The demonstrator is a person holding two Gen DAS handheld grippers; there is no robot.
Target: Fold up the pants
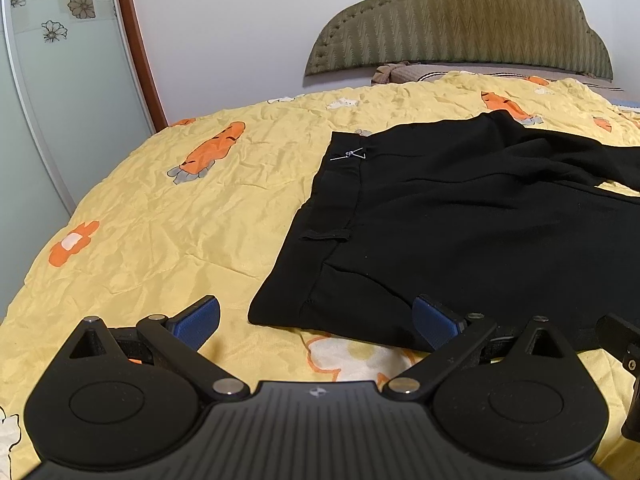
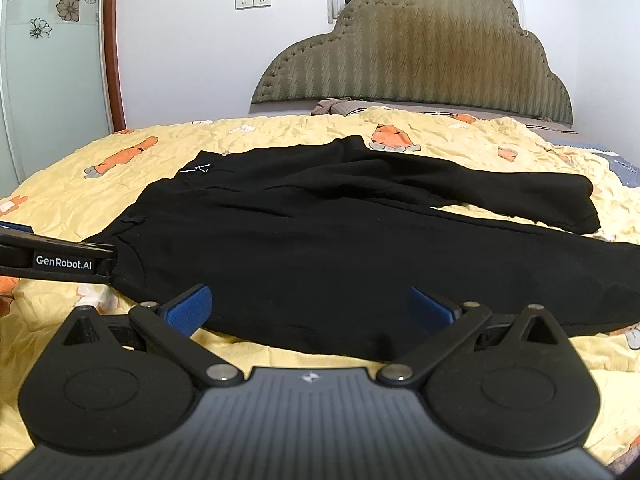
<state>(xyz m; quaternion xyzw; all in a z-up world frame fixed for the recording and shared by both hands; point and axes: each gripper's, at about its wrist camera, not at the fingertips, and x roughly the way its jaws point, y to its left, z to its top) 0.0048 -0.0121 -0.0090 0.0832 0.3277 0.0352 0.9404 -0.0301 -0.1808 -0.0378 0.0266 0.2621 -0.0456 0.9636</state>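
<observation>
Black soft knit pants (image 2: 360,240) lie spread on the bed, and they serve as the landmark here. Nearest to the cameras, the left gripper (image 1: 316,322) hangs spread wide and empty at the near waistband corner of the pants, one blue pad over the yellow carrot-print quilt (image 1: 160,220) and the other over the cloth, seemingly set to straddle that edge. The right gripper (image 2: 308,308) is likewise released, holding nothing, its pads low over the near leg's edge further toward the cuffs. With both lined up along one long side, the likely plan is to lift that side and lay it over the far leg. Beyond the pants, the far leg angles away with its cuff apart from the near one. Past them stands an olive padded headboard (image 2: 420,52). Nothing blocks the fold.
</observation>
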